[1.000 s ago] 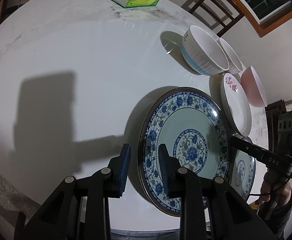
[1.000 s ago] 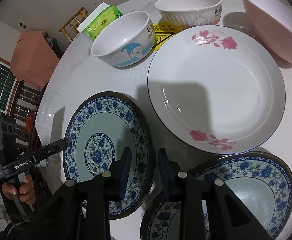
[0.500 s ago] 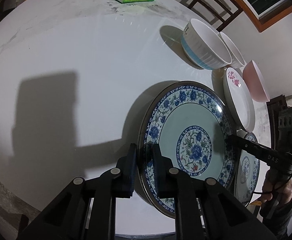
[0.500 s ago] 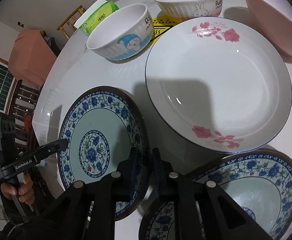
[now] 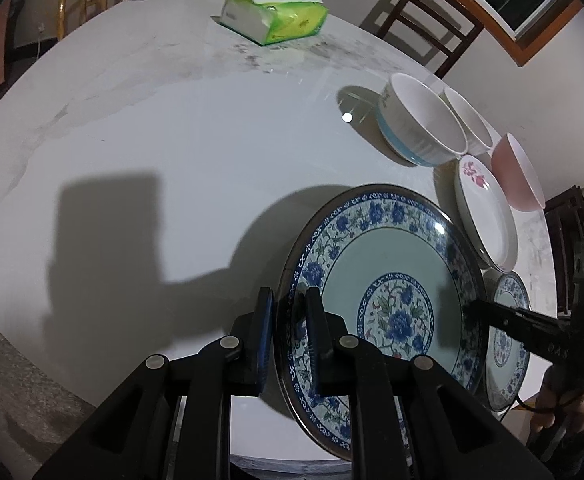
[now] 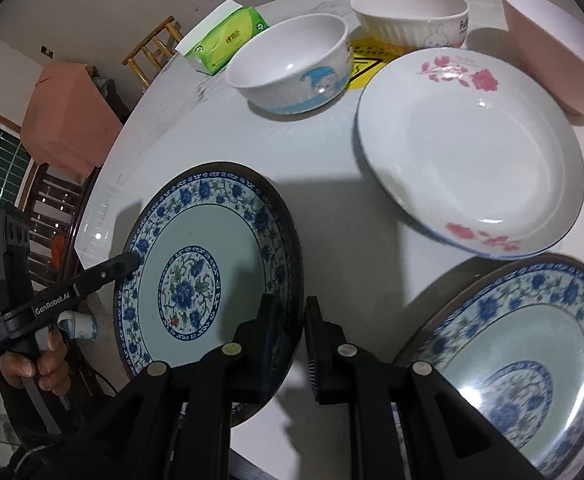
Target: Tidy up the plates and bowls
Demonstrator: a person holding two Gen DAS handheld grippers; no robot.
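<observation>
Two tools on one plate. Left wrist view: left tool (image 5: 286, 330) nearly closed, pads pinching the near rim of the blue floral plate (image 5: 388, 280), one pad under the rim, one on top. Plate tilted, its near side raised off the tabletop (image 5: 172, 128), near the tabletop's near edge. Right tool (image 5: 474, 312) tip on the plate's opposite rim, held by a hand (image 5: 560, 400) at the frame's right. Second blue floral plate (image 5: 510, 340) just beyond it, partly hidden. Further along the right edge: rose plate (image 5: 484, 216), pink bowl (image 5: 518, 176), blue-banded bowl (image 5: 420, 128), white bowl (image 5: 468, 120) behind it. Tissue pack (image 5: 274, 14) near the far edge.

Right wrist view: right tool (image 6: 290, 330) almost fully closed on the blue floral plate (image 6: 196, 256) rim, near side. Left tool (image 6: 130, 260) tip clamps the rim on the opposite side, hand (image 6: 36, 364) on its grip. Second blue floral plate (image 6: 512, 340) flat at the near right. Rose plate (image 6: 472, 148) mid-tabletop, just beyond both blue ones. Blue-banded bowl (image 6: 292, 64), white bowl (image 6: 410, 12) with a rabbit print and pink bowl (image 6: 556, 44) in a row behind it. Tissue pack (image 6: 224, 36) toward the far left edge.
</observation>
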